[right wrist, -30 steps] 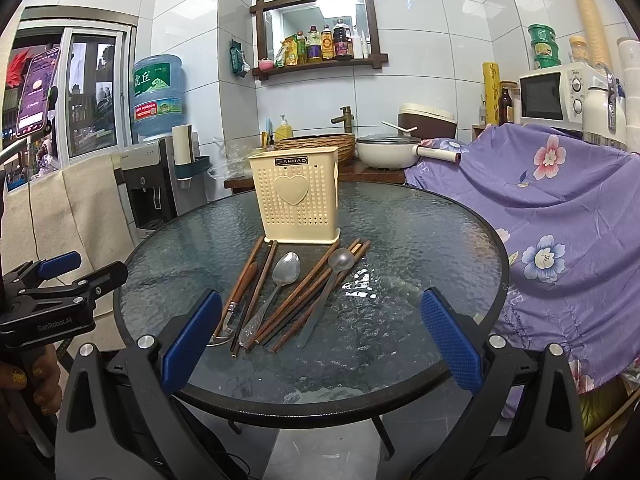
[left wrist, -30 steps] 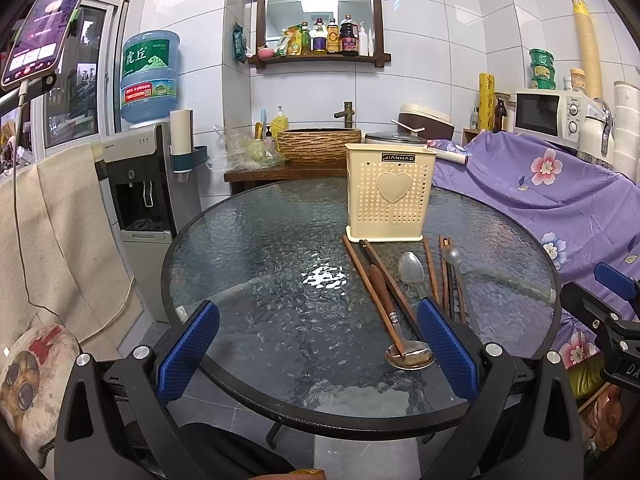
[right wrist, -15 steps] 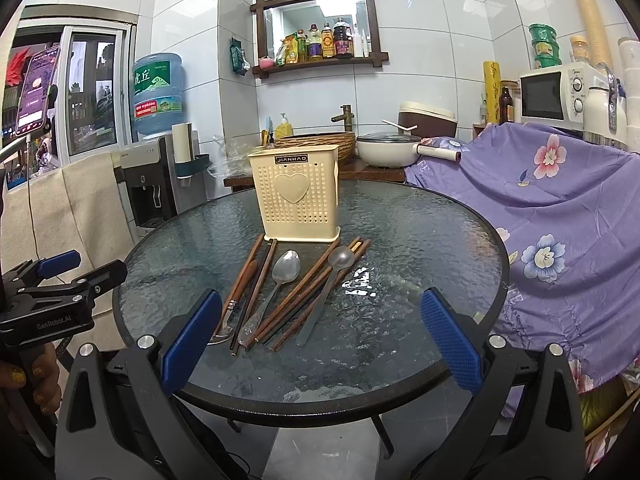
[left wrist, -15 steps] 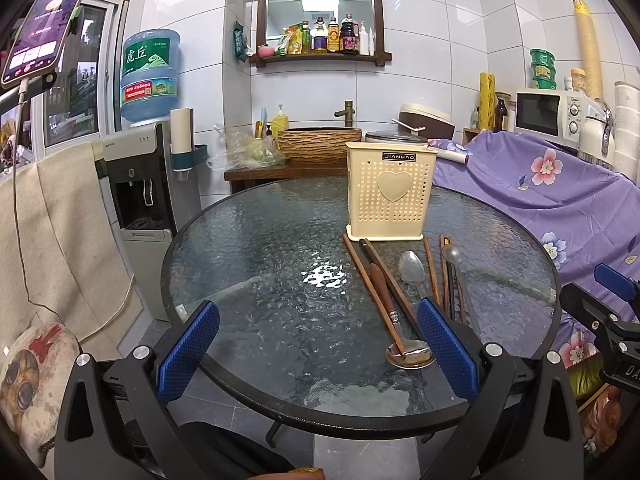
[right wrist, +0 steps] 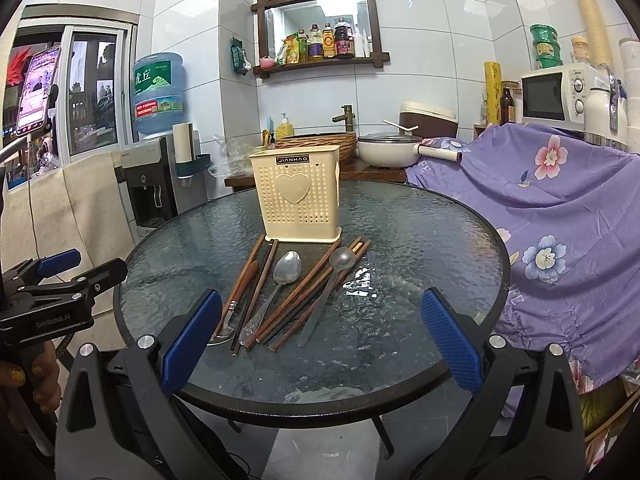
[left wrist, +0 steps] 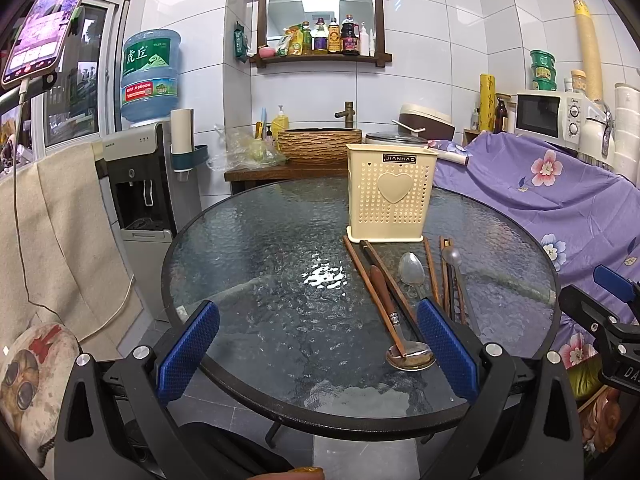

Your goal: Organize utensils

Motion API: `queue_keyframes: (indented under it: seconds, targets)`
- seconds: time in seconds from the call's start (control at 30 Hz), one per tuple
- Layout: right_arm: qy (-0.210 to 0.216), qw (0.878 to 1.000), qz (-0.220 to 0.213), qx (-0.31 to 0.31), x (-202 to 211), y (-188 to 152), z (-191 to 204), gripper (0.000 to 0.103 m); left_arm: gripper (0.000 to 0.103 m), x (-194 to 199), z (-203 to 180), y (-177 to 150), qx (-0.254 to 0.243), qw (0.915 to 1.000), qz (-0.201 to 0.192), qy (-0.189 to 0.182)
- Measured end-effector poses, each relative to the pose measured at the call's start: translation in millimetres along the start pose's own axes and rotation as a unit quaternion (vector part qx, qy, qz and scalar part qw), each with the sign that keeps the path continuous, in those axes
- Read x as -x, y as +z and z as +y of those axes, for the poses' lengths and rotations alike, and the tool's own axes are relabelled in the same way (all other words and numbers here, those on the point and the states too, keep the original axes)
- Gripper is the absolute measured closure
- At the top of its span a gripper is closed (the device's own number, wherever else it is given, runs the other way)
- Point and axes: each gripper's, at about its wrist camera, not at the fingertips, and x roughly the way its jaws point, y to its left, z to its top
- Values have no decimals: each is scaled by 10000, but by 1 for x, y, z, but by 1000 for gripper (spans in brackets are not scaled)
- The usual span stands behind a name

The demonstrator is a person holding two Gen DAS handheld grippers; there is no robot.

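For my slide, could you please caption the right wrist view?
Open right gripper faces spoons and wooden chopsticks lying before a cream utensil holder on a round glass table.

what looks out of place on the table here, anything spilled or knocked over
Nothing spilled or broken. The cream utensil holder stands upright, but the spoons and chopsticks lie loose on the glass table in front of it, fanned unevenly. Both grippers hang open, off the table.
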Motion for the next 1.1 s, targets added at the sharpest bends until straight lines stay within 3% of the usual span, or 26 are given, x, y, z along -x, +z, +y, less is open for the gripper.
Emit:
queue_keyframes:
  seconds: [1.1]
  targets:
    - [6, 10000, 38, -22, -1, 0, 0, 5, 6, -2, 3, -3, 7, 10000, 20, -14]
